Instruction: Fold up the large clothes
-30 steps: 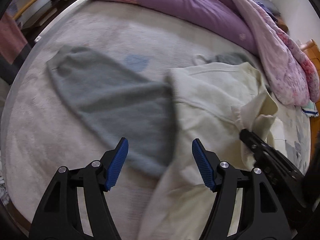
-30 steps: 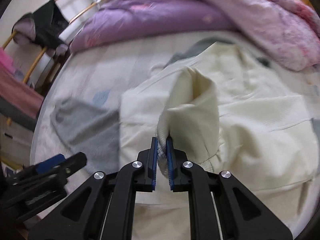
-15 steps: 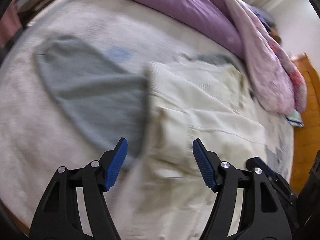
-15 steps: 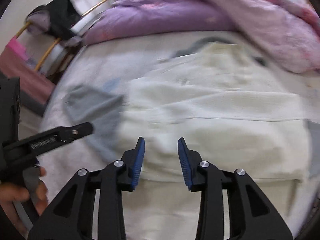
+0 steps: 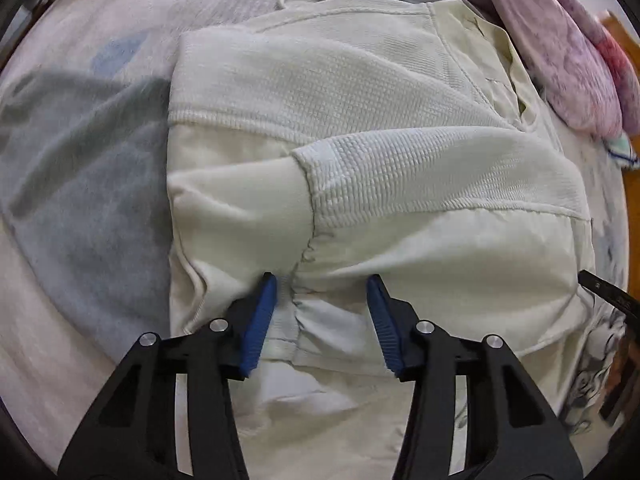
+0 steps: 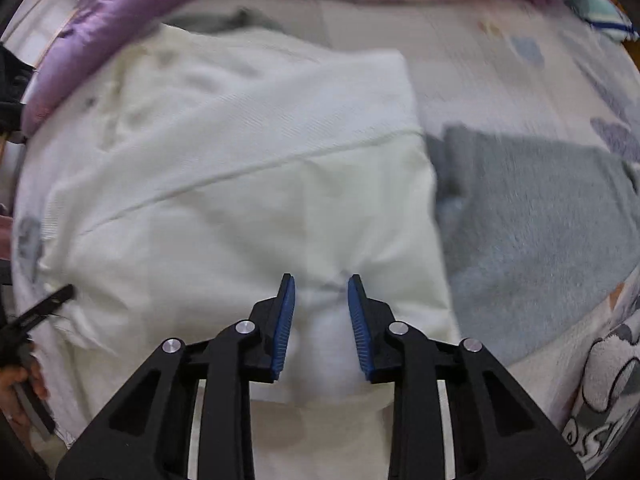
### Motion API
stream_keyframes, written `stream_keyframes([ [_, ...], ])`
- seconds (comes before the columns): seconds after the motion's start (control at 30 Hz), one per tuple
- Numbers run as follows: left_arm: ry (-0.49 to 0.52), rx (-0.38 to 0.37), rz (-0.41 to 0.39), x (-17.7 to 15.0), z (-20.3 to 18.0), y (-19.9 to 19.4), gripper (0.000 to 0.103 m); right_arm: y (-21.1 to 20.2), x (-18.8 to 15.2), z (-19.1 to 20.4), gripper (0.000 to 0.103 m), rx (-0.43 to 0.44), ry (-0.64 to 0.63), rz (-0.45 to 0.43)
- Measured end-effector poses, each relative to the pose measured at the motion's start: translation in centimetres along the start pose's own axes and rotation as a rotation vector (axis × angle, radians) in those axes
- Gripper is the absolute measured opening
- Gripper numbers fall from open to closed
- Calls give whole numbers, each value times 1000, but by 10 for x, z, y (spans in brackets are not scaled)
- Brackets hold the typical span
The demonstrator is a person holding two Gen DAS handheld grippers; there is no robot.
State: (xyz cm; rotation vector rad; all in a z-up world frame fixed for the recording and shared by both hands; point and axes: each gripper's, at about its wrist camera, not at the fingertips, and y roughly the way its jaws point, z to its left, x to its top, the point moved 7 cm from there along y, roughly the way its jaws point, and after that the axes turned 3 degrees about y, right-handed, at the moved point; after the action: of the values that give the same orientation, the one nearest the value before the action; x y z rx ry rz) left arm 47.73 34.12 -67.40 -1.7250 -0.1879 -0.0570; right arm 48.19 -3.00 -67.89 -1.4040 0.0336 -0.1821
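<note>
- Bedsheet (image 5: 80, 360), pale and softly ribbed, covers the bed.
- Quilt (image 6: 100, 28), purple and pink, lies bunched from 10 to 2 o'clock.
- Cream garment (image 5: 360, 140), waffle-knit on top and smooth woven below, lies folded at the bed's centre, sleeves crossed over its body.
- Grey fleece cloth (image 5: 80, 184), fuzzy, lies under the garment's 9 o'clock edge.
- Left gripper (image 5: 320, 280): jaws spread, straddling the puckered hem.
- Right gripper (image 6: 320, 282): jaws spread over the smooth fabric.
</note>
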Motion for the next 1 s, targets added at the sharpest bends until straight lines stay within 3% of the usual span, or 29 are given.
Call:
stream_keyframes([
  [0.13, -17, 15, -4, 5, 2, 6, 50, 7, -1, -8, 15, 43, 18, 22],
  [0.2, -30, 7, -1, 7, -2, 4, 59, 5, 1, -7, 15, 39, 20, 40],
  [0.27, -19, -38, 18, 10, -9, -3, 70, -3, 4, -3, 26, 58, 28, 75],
  [0.37, -13, -113, -7, 23, -12, -27, 73, -31, 24, -2, 44, 118, 54, 26],
  [0.43, -41, -154, -72, 46, -4, -52, 77, -45, 43, -4, 48, 121, 47, -7],
  [0.53, -93, -158, -122, 78, 20, -66, 82, -50, 78, -17, 49, 99, 58, -41],
  [0.67, -138, -74, -81, 133, 58, -44, 82, -34, 128, -41, 53, 86, 151, -39],
  [0.7, -133, -28, -73, 141, 70, -37, 82, -30, 135, -45, 53, 91, 175, -35],
  [0.8, -134, 16, -22, 156, 89, -14, 82, -17, 159, -61, 53, 94, 249, -10],
  [1.0, -124, 4, 105, 164, 99, 30, 81, 15, 175, -68, 55, 94, 297, 75],
])
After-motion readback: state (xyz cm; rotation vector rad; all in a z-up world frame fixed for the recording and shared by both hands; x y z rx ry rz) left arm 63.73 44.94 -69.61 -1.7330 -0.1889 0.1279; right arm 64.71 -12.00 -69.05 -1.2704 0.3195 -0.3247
